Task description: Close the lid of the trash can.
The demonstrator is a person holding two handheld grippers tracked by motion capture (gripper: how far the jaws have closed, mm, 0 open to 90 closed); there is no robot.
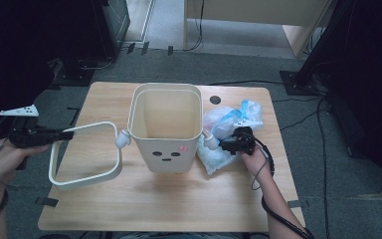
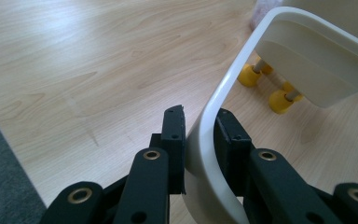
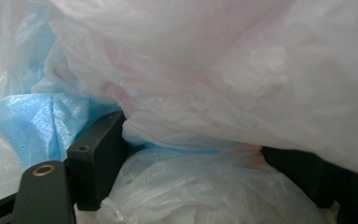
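High view shows the left claw (image 1: 65, 134) clenched on the near rail of a cream rounded-square plastic rim frame (image 1: 84, 177), lifted off the pale wooden bench (image 1: 179, 204) and tilted. Just to that claw's right stands the cream plastic waste bin with a small face on its front (image 1: 166, 127). Left gripper view shows both black jaws pressing the frame's (image 2: 205, 154) curved rail from either side. The right claw (image 1: 229, 144), beside the bin's right wall, sits in a heap of crumpled white and blue plastic bags (image 1: 229, 122). Right gripper view shows the bags' (image 3: 205, 186) film bunched between wide jaws; whether they pinch it I cannot tell.
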